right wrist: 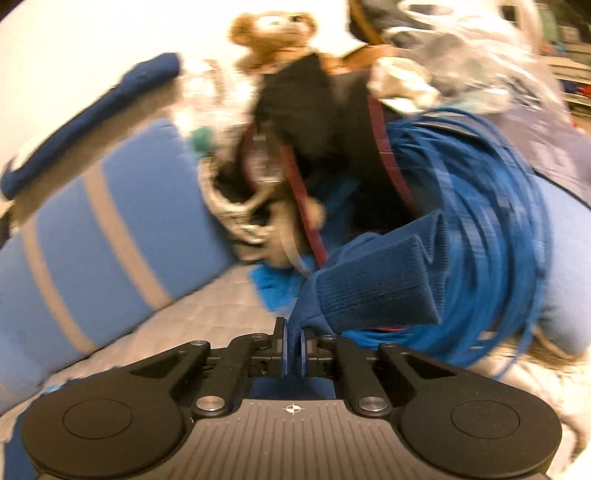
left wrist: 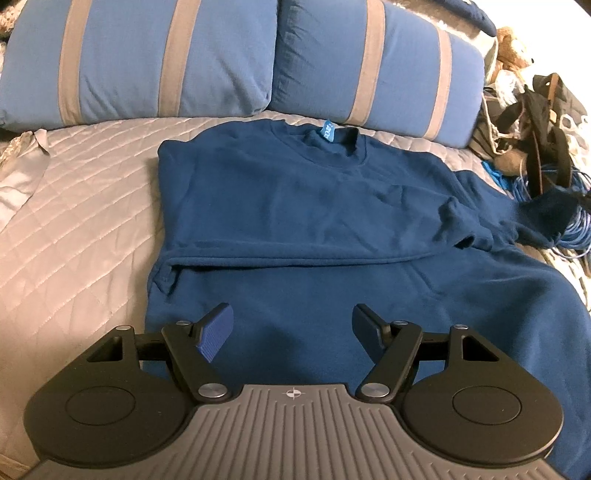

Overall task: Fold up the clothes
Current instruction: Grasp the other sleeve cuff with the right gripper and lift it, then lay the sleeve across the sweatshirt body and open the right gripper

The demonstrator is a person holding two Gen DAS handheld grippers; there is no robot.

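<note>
Closest in, the left hand-held gripper [left wrist: 291, 332] hangs open and empty over the hem of the navy sweatshirt [left wrist: 314, 221], which lies flat on the bed [left wrist: 74, 206], collar toward the 2 pillows [left wrist: 147, 59]. Its right sleeve [right wrist: 373, 291] trails off to the right, where the right hand-held gripper [right wrist: 293, 350] pinches it near the cuff. Only the blurred right view shows that grip, with cable [right wrist: 491, 229] and teddy bear [right wrist: 273, 33] beyond.

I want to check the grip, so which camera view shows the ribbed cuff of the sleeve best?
The right wrist view. There the ribbed cuff fills the centre, with the right gripper shut on the sleeve fabric just behind it. The left wrist view shows the sweatshirt whole, but the sleeve end is small and dark near the right edge.
</note>
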